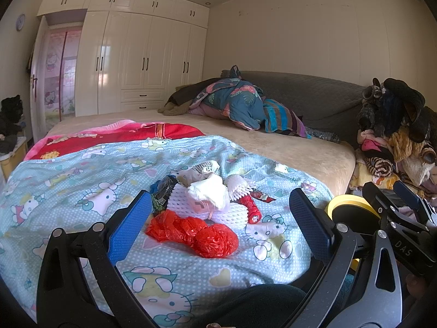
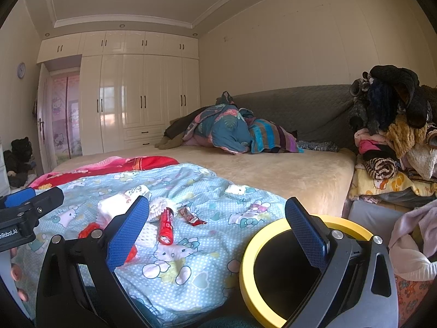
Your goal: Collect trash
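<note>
A pile of trash lies on the light-blue cartoon quilt (image 1: 68, 180): a crumpled red plastic bag (image 1: 194, 232), white foam fruit netting (image 1: 218, 213), a crumpled white wrapper (image 1: 207, 191), a red tube (image 1: 251, 207) and a small red sachet (image 1: 262, 195). My left gripper (image 1: 218, 227) is open and empty, just short of the red bag. My right gripper (image 2: 215, 235) is open and empty, over the quilt edge, with the tube (image 2: 166, 227) and sachet (image 2: 189, 216) to its front left. A yellow-rimmed bin (image 2: 245, 262) stands under its right finger (image 2: 306, 235).
The bin's rim (image 1: 347, 205) also shows in the left wrist view beside the right gripper's body (image 1: 396, 218). A red blanket (image 1: 123, 136) and bundled bedding (image 1: 235, 101) lie farther up the bed. Piled clothes (image 2: 390, 136) stand to the right. White wardrobes (image 1: 136, 63) line the far wall.
</note>
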{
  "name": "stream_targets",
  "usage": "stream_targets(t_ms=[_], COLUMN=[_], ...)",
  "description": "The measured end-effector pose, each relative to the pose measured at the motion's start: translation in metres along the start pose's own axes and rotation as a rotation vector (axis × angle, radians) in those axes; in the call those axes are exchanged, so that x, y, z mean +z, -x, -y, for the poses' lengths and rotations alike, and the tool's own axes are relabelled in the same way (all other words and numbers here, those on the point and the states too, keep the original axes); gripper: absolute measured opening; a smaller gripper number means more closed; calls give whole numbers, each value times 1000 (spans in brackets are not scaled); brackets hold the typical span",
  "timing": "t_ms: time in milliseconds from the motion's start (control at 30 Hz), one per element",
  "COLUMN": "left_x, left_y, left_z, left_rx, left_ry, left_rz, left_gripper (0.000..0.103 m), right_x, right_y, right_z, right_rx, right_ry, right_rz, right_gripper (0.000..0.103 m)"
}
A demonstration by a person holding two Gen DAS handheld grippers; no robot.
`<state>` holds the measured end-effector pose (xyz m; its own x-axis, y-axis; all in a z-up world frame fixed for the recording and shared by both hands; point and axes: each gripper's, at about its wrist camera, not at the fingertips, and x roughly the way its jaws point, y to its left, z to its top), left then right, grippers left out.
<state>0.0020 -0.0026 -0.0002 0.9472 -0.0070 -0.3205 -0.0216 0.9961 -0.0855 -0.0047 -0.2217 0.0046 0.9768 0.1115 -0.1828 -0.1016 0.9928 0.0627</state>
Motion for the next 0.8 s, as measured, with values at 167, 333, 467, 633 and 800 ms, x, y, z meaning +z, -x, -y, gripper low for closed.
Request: stream_targets(t_ms=[167, 333, 467, 633, 800], left_x=[0, 0, 0, 0, 0], left_y=[0, 1, 0, 0, 5], left_z=[0, 0, 0, 0, 7], left_rx=[-1, -1, -1, -1, 1], left_ry=[-1, -2, -2, 0, -1], left_rz=[1, 2, 1, -2, -7], left_gripper=[93, 93, 93, 93, 93], right_x=[0, -1, -1, -8, -10], right_y=[-1, -1, -2, -4, -5], right_z=[-2, -3, -2, -6, -6], right_rx=[1, 0, -2, -4, -4], right_ry=[0, 0, 0, -3, -4], right_rz=[-2, -1, -3, -10, -13], right_gripper=[97, 97, 97, 97, 97])
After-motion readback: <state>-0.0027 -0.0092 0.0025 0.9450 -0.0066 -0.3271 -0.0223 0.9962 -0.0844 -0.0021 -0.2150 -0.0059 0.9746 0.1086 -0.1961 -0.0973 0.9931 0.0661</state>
